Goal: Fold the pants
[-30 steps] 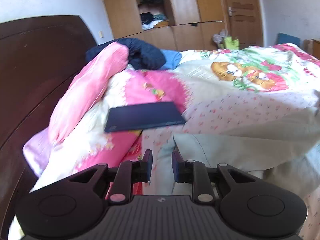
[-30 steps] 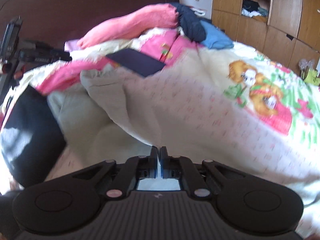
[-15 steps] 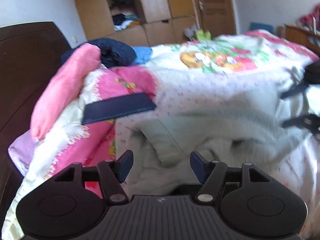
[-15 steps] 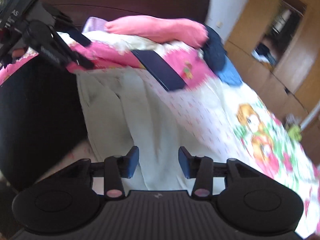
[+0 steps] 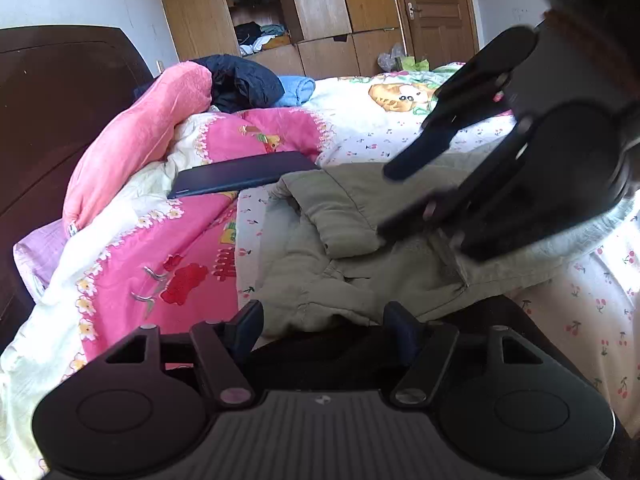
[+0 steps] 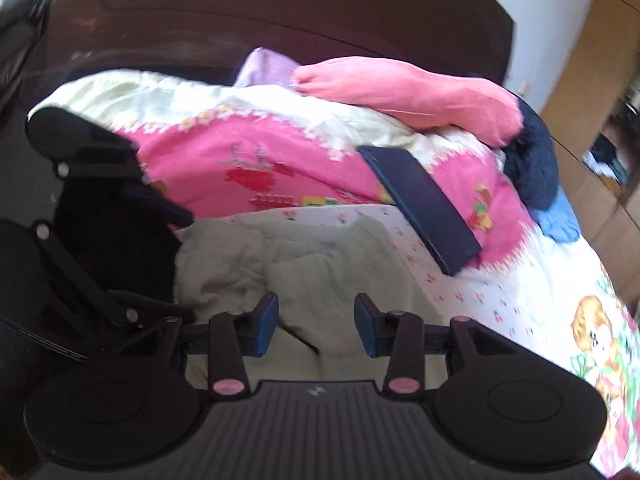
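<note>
**Pants dropped, fold laid down**

Left wrist view: my left gripper point(image 5: 322, 322) was opening wide, empty; the khaki pants point(image 5: 360, 248) I had pinched a second earlier lay bunched on the floral quilt point(image 5: 400, 132).

Right wrist view: my right gripper point(image 6: 316, 322), clamped before, stood half-open over the pants point(image 6: 304, 256), nothing between. Smoothing probably came next.

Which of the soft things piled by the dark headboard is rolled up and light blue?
The light blue rolled towel, lying just right of the dark navy jacket; the long pink pillow beside them is unrolled.
</note>
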{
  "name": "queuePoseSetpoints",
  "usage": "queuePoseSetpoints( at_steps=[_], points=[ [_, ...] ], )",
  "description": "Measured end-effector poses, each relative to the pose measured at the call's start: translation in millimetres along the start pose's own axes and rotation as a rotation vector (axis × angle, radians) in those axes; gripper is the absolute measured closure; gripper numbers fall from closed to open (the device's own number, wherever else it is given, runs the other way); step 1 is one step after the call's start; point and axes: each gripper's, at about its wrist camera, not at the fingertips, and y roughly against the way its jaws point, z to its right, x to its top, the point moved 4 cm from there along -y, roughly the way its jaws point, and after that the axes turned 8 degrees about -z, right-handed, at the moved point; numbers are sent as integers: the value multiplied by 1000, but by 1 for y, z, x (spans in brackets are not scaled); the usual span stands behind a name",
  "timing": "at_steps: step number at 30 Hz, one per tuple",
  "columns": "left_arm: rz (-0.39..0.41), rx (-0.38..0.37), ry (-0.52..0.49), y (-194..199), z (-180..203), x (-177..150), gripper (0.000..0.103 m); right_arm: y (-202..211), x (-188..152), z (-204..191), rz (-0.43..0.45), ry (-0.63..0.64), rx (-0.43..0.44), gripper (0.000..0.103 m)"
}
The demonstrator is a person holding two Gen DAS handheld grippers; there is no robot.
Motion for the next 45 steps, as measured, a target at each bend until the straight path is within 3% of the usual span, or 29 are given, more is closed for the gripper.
queuePoseSetpoints(
  at_steps=[2, 5, 7, 9, 10, 13, 16, 23, 27, 34, 39, 43, 45],
  points=[
    [-1, 1, 2, 1, -1, -4, 21, -16, 3, -7, -36, 23, -25, 63],
    [16, 13, 1, 2, 0, -8, 21, -35, 6, -4, -62, -47, -38, 64],
    [21, 13, 3, 2, 0, -8, 21, -43, 6, -1, -83, -81, -46, 79],
    [25, 7, 6, 2, -1, -9, 21, -41, 6, 7, -83, -161, 0, 97],
    [29, 2, 10, 3, -2, -9, 20, -35, 7, 11, -69, -212, 23, 97],
    [42, -7, 20, 4, -4, -12, 20, -2, 15, 24, 19, -375, 111, 97],
    [50, -11, 27, 5, -3, -14, 20, 24, 31, 23, 101, -419, 166, 97],
    [50, 1, 14, 13, 0, -14, 19, -6, 34, -14, 37, -473, 263, 97],
    [52, 29, -22, 18, 6, -16, 16, -21, 24, -25, 5, -438, 262, 86],
    [107, 26, -36, 48, 17, -8, 15, 19, 15, 8, 160, -591, 378, 70],
    [176, -7, -23, 52, 27, 15, 14, 45, -5, 32, 219, -699, 349, 68],
    [178, -10, -15, 35, 33, 30, 14, 48, -40, 56, 181, -772, 198, 68],
    [119, -2, -2, 14, 35, 32, 13, 47, -70, 69, 119, -835, 123, 68]
  ],
)
